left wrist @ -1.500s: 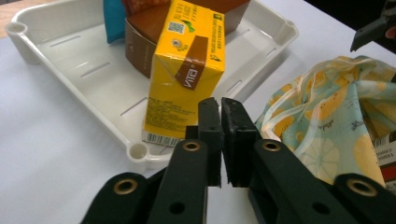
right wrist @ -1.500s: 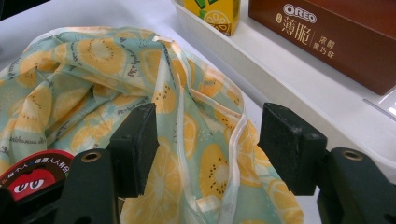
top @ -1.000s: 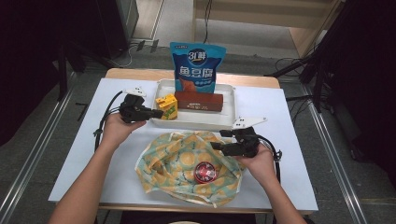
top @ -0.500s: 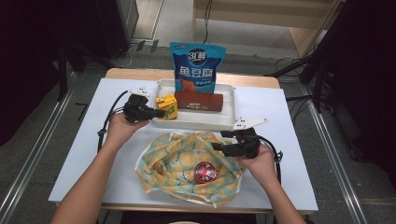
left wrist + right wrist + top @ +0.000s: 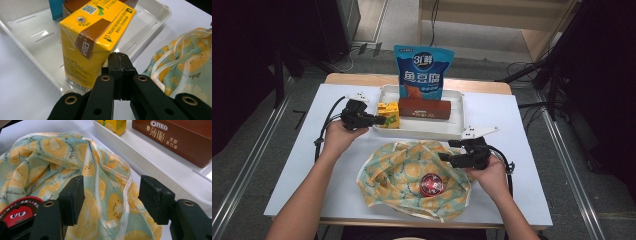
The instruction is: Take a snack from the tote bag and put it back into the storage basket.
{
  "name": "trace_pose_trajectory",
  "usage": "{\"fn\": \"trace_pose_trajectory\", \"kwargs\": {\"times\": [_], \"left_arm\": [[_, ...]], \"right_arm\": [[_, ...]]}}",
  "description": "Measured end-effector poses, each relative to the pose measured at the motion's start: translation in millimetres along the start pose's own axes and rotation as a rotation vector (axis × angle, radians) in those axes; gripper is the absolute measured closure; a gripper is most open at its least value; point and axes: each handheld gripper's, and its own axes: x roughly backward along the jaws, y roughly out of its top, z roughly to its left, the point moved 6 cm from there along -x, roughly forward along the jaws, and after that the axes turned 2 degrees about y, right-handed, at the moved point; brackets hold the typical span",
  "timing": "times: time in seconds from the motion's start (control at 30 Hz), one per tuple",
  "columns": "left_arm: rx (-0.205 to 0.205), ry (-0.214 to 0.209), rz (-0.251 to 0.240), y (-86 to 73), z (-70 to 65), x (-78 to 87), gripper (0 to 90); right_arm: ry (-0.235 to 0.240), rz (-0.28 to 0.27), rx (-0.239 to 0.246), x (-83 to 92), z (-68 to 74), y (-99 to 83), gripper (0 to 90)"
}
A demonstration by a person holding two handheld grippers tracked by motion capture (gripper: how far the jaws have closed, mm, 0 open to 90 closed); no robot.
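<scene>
Partly, the blue bag [image 5: 423, 70] hides the white tray [image 5: 452, 131] rim.

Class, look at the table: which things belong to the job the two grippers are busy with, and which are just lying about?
In the job:
- left gripper, shut, tips beside the yellow drink carton
- right gripper, open over the fruit-print cloth bag
- white tray

Lying about, as far as I can judge:
- blue snack bag
- brown biscuit box
- red round tin

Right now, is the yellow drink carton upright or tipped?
Tipped. The yellow drink carton leans in the white tray, its foil-sealed top slanted, with the shut left gripper at its side.
</scene>
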Motion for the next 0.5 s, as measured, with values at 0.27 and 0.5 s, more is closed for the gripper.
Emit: {"fn": "trace_pose_trajectory", "kwargs": {"times": [0.27, 0.5], "left_arm": [[0.019, 0.005, 0.0, -1.6, 4.2, 2.3, 90.0], [0.027, -0.029, 0.012, -2.4, 0.1, 7.0, 81.4]], "right_arm": [[0.001, -0.006, 0.003, 1.2, 0.1, 0.5, 38.1], [-0.002, -0.013, 0.0, 4.5, 0.1, 1.4, 38.3]]}}
